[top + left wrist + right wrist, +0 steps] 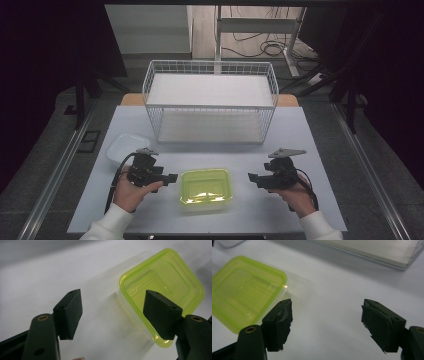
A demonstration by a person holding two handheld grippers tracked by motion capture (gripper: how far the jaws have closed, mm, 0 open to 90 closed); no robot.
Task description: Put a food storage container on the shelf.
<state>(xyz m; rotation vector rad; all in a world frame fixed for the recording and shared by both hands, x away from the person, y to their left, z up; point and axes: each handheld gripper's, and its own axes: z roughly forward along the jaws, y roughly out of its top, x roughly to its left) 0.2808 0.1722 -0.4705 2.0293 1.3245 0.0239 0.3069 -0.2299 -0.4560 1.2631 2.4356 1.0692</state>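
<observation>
A clear box with a lime-green lid (pixel 205 189) sits on the white table (pixel 300 150) near its front edge, between my two grippers. My left gripper (pixel 172 177) hovers just left of it, pointing right, jaws open. In the left gripper view the box (pixel 165 282) lies beyond the jaws, which stand apart (pixel 112 312) with bare table between them; the right fingertip (pixel 160 312) overlaps the box's near edge. My right gripper (pixel 251 177) hangs a short way right of the box, pointing left. Its jaws are wide open (pixel 327 320) over bare table, with the box (pixel 244 290) off to the left.
A white wire basket shelf (pixel 210 100) with two tiers stands at the back middle of the table; its lower edge (pixel 374 252) shows in the right gripper view. A pale translucent container (pixel 124 146) lies behind my left gripper. A desk frame and cables sit beyond the table.
</observation>
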